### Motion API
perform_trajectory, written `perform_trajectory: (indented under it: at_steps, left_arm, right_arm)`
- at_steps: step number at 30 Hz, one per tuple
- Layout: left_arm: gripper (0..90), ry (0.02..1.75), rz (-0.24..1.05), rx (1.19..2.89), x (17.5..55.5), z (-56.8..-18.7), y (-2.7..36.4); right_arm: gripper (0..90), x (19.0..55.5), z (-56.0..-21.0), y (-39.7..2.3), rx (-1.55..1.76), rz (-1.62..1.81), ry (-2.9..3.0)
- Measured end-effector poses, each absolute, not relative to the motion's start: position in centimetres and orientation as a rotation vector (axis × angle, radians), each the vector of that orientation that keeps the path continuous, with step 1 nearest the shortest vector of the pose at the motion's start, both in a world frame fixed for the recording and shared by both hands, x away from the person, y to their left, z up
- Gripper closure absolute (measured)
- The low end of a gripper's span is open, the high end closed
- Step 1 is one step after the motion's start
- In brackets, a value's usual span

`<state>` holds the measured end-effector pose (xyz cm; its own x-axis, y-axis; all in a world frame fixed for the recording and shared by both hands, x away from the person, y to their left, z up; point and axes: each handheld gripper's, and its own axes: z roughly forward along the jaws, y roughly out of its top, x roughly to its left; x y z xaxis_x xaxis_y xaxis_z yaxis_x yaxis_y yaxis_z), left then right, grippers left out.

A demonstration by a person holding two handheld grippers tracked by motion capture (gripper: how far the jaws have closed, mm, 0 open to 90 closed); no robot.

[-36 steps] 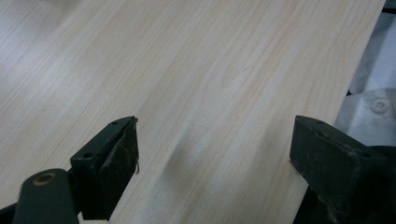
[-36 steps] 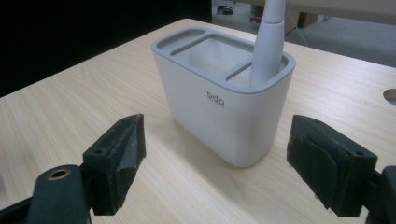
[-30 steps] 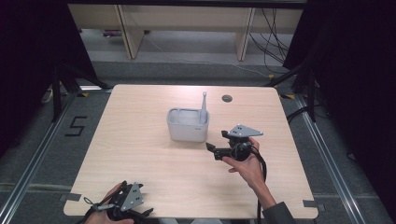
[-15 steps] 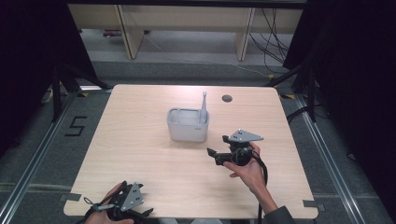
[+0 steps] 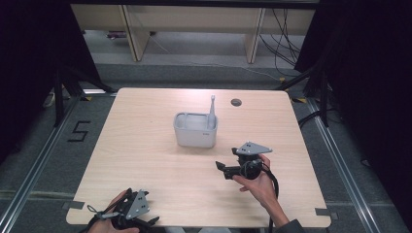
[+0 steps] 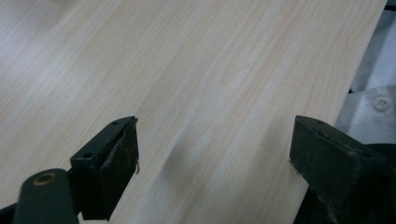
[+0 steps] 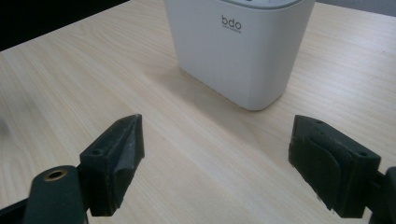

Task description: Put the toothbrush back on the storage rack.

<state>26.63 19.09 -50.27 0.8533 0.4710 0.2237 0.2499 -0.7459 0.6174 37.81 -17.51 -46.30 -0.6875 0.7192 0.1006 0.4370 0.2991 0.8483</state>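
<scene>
Both grippers have their jaws spread wide with nothing between them. Nearest the person, the left gripper [image 5: 145,221] sits at the near edge of the wooden table [image 5: 145,145], well apart from the white container [image 5: 195,130] and off to that container's near left side. In the left gripper view its two black jaws frame only bare pale wood grain, and the table's edge runs just beside one jaw.

Farther in, the right gripper [image 5: 222,167] is held by a hand [image 5: 257,187] on the near right side of the container, close to it but not touching. Its jaws point left and slightly away from the person, toward the container's near right corner. In the right gripper view the right gripper [image 7: 215,158] looks at the container [image 7: 238,46] from low down: a white, rounded-corner tub standing upright on the wood, with small dark lettering reading "bdo" on the wall that faces the camera. A strip of bare table lies between the jaw tips and the tub's base.

Inside the container, at its far right corner, a toothbrush [image 5: 212,110] stands nearly upright. Its long axis runs vertically, with the narrow end pointing up and well clear of the rim.

Beyond the container, a little to its right, a small round grommet hole [image 5: 236,102] sits near the table's far edge.
</scene>
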Motion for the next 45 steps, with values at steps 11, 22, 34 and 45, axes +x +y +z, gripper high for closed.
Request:
perform_trajectory:
  at_steps: [11,22,34,45]
  left_arm:
    - [15.3,0.529,0.493,2.432,26.6,-50.3,19.1]
    - [15.3,0.526,0.496,2.432,26.6,-50.3,19.1]
    - [15.3,0.525,0.498,2.435,26.6,-50.3,19.1]
    - [15.3,0.525,0.497,2.434,26.6,-50.3,19.1]
  right_arm:
    - [18.7,36.2,-47.3,-17.5,1.036,1.321,2.324]
    - [18.7,35.1,-47.9,-17.7,1.064,1.335,2.346]
    - [18.8,33.5,-48.4,-18.2,1.078,1.356,2.376]
    - [18.5,32.1,-48.6,-18.8,1.072,1.355,2.385]
